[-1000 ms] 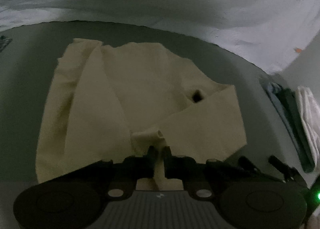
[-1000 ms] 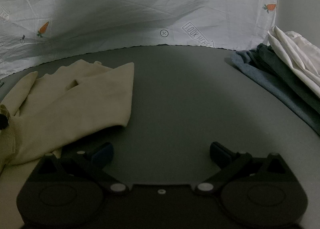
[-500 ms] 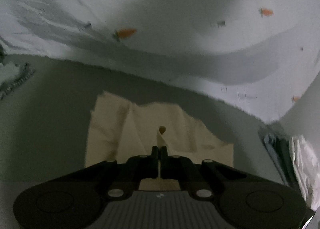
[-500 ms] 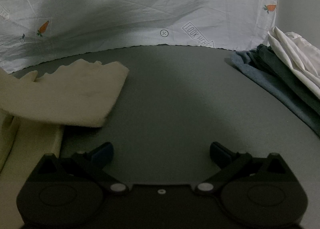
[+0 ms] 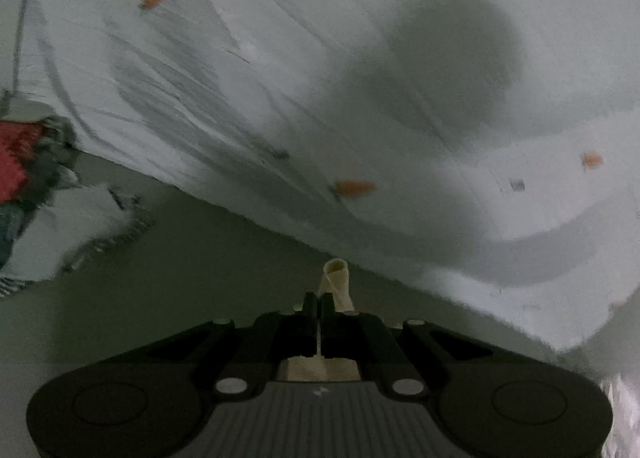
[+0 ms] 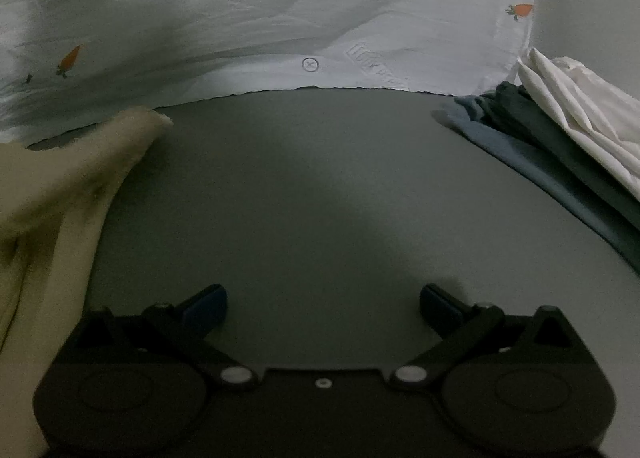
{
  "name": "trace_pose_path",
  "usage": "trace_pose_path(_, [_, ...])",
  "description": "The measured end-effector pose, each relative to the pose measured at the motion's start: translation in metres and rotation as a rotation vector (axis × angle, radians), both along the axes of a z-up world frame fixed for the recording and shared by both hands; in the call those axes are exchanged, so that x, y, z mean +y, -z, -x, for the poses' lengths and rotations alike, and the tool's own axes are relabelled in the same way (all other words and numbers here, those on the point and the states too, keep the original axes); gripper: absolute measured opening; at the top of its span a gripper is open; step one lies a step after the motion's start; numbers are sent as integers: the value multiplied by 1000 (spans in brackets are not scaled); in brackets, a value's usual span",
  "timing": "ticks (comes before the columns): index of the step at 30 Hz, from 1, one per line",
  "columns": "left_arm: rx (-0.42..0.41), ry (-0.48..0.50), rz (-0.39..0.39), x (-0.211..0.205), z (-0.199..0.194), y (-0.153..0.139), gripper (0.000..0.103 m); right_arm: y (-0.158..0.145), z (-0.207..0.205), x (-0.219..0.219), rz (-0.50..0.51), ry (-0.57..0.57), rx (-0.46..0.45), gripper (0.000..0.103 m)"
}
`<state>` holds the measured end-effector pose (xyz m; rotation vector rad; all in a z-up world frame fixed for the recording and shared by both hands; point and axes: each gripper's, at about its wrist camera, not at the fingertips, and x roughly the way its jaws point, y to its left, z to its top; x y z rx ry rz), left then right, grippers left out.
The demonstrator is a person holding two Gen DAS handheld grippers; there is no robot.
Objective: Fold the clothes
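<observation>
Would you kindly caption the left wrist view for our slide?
Left gripper shut on a cream garment, lifted before a carrot-print sheet.

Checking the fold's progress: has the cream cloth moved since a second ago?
Yes. The cream cloth has lifted off the grey table, bunching leftward.

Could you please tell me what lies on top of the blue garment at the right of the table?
A dark green garment overlaps the blue garment, with a white garment topmost. What lies beneath them is covered.

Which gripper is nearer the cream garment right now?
Left. The left gripper is shut on a pinch of the cream garment. The right gripper is open, empty, beside the garment without touching it.
</observation>
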<state>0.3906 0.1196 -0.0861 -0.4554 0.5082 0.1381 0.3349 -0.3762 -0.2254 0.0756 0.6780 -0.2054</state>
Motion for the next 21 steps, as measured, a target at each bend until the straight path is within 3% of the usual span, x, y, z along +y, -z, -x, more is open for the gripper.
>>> trace_pose_path(5, [-41,-116,-25,40,6,-10,1,-1,-2,1,0,23,3,103])
trace_pose_path(10, [12,-232,-2,84,12,11,1,-1,-2,4,1,58,8,103])
trace_pose_path(13, [91,-274,-8,101,13,37,1,-2,-1,6,1,74,14,103])
trace_pose_path(16, [224,-270,11,108,7,70,1,-5,-5,6,-7,84,38,103])
trace_pose_path(19, [328,-270,77,110,6,99,4,-7,-9,4,-19,87,73,103])
trace_pose_path(20, [354,-268,94,107,8,105,8,-8,-11,4,-23,87,86,103])
trace_pose_path(21, [379,-262,110,104,9,109,22,-9,-13,4,-27,86,100,103])
